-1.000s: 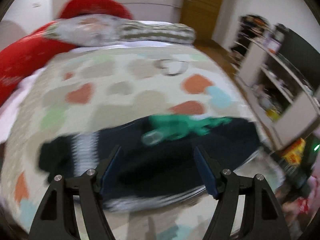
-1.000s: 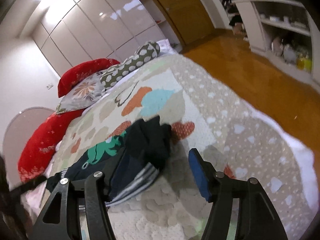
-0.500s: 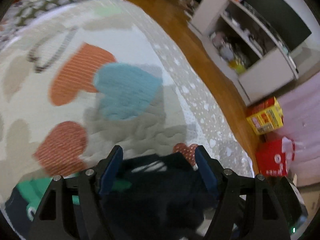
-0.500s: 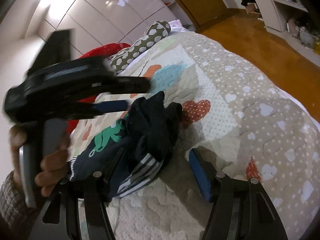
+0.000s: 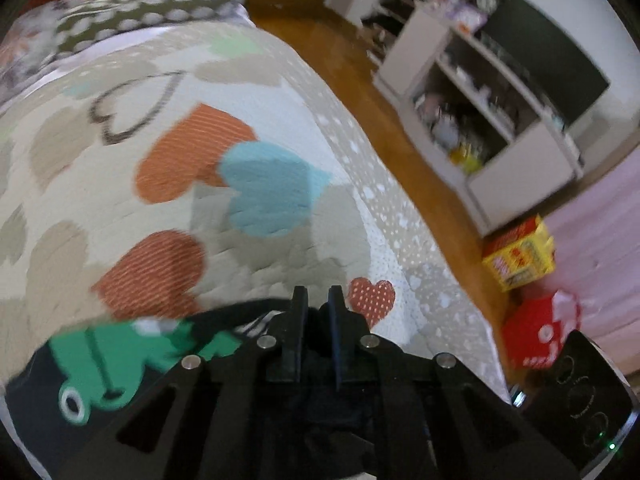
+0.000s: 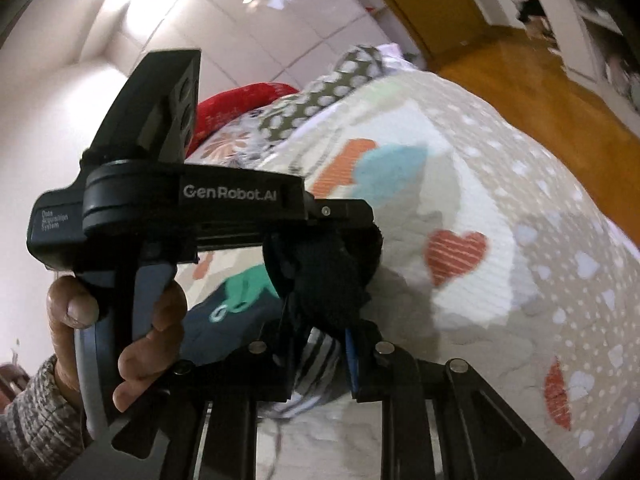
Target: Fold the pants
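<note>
Both grippers had just been closing since the earlier frames, where their jaws stood wide. The left gripper (image 5: 317,300) was now nearly shut, pinching a bunched dark fold of the pants (image 5: 100,364); the right gripper (image 6: 320,344) had narrowed onto the striped waistband end, cloth pressed between its pads. The pants, navy with a green frog print, lay on the heart-patterned quilt (image 5: 248,148), near its dotted border. In the right wrist view the left gripper body and the person's hand (image 6: 120,344) had come further in front of the quilt, hiding part of the pants. Left wrist view was motion-blurred; the shelf unit (image 5: 500,120) beyond the quilt was hard to make out, and the gripper frame covered the pants' near edge.
</note>
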Demonstrator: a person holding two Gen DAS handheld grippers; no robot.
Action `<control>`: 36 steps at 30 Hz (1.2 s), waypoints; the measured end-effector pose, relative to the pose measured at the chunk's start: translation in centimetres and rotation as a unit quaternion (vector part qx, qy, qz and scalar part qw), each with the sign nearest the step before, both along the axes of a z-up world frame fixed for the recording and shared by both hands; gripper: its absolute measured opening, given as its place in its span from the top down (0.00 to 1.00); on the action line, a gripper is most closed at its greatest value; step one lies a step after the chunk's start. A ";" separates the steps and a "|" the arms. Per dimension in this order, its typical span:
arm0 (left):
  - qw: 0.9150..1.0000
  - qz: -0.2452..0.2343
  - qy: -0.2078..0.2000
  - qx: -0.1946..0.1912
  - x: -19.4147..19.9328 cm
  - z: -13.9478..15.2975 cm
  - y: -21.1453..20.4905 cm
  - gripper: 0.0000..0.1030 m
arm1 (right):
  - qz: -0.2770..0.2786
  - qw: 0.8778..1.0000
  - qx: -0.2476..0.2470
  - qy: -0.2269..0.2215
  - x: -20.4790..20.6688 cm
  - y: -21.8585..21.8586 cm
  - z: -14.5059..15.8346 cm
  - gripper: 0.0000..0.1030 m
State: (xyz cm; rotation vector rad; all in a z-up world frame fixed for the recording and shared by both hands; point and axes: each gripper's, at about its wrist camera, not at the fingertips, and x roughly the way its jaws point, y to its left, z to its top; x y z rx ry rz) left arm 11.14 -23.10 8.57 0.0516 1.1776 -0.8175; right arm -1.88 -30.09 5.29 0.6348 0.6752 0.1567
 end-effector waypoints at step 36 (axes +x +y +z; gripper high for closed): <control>0.903 0.422 -0.025 -0.081 -14.1 -3.8 35.7 0.34 | 0.122 0.963 -0.184 0.153 10.3 16.6 -1.8 0.87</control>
